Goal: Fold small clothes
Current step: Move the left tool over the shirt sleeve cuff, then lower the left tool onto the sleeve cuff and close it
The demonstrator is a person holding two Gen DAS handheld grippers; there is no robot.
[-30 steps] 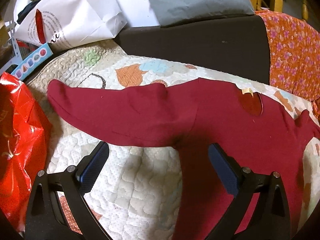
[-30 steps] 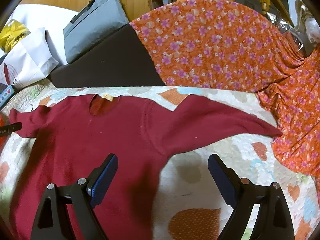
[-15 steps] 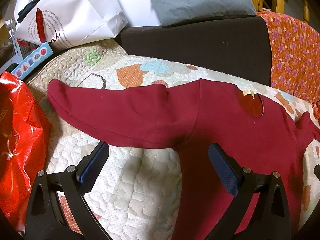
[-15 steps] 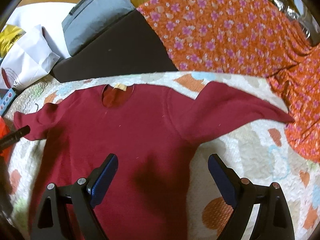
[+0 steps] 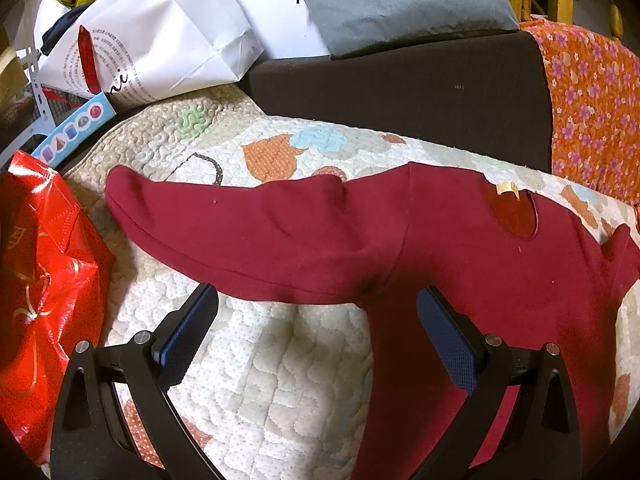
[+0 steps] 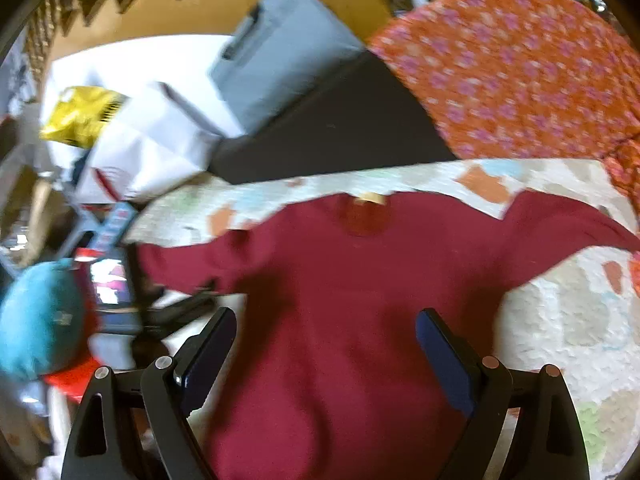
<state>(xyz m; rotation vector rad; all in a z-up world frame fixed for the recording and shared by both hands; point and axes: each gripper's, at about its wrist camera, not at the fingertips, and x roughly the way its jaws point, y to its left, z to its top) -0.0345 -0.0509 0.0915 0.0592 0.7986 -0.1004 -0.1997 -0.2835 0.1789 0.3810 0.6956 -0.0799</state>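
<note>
A dark red long-sleeved top (image 5: 460,248) lies flat on a patterned quilt (image 5: 280,368), sleeves spread, neck hole away from me. My left gripper (image 5: 316,328) is open and empty, hovering near the armpit below its left sleeve (image 5: 240,224). In the blurred right wrist view the top (image 6: 360,280) fills the middle; my right gripper (image 6: 324,344) is open and empty above the body of the top. The left gripper shows faintly at the left sleeve (image 6: 176,312).
A red shiny bag (image 5: 40,288) lies at the quilt's left edge. A white paper bag (image 5: 160,40), a grey pouch (image 5: 400,0) and a dark cushion (image 5: 400,92) stand behind. An orange flowered cloth (image 5: 592,112) lies at the right.
My right gripper has swung left, from over the right sleeve to over the middle of the top, and its view has blurred. The left gripper has barely moved.
</note>
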